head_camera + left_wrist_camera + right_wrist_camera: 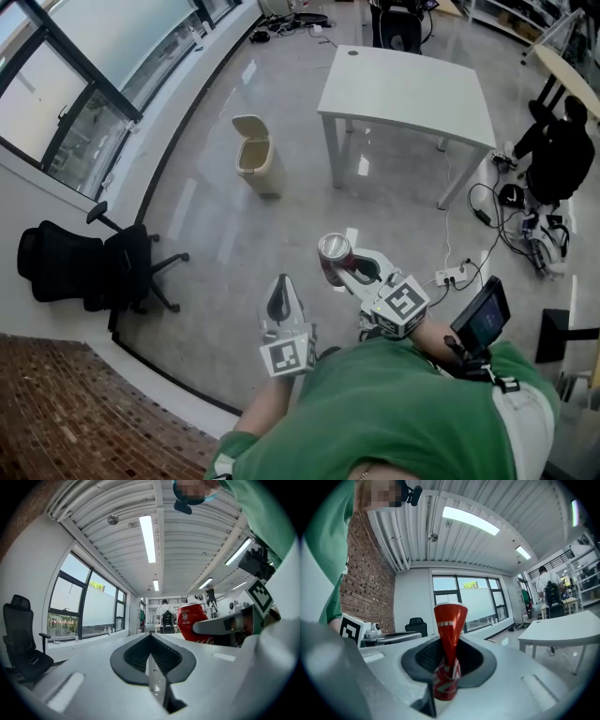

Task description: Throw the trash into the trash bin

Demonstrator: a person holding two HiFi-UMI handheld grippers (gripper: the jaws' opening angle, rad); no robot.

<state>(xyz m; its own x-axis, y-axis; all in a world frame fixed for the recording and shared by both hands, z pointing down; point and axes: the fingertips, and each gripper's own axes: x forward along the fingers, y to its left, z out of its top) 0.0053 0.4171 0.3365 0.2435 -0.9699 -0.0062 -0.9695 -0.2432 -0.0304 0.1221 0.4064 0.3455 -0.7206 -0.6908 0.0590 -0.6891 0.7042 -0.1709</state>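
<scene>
A crushed red soda can (333, 255) is pinched at its waist by my right gripper (351, 267), which is shut on it. In the right gripper view the can (450, 620) stands upright between the dark pads of my right gripper (446, 644). My left gripper (279, 287) is beside it to the left, jaws shut with nothing between them. In the left gripper view my left gripper (151, 639) points level, with the can (190, 618) to its right. A beige lidded trash bin (255, 155) stands on the floor ahead, left of the table and well away from both grippers.
A white table (408, 94) stands ahead to the right of the bin. A black office chair (84, 267) sits by the window wall at the left. A seated person (561, 150) is at the far right, with a power strip (455, 275) and cables on the floor.
</scene>
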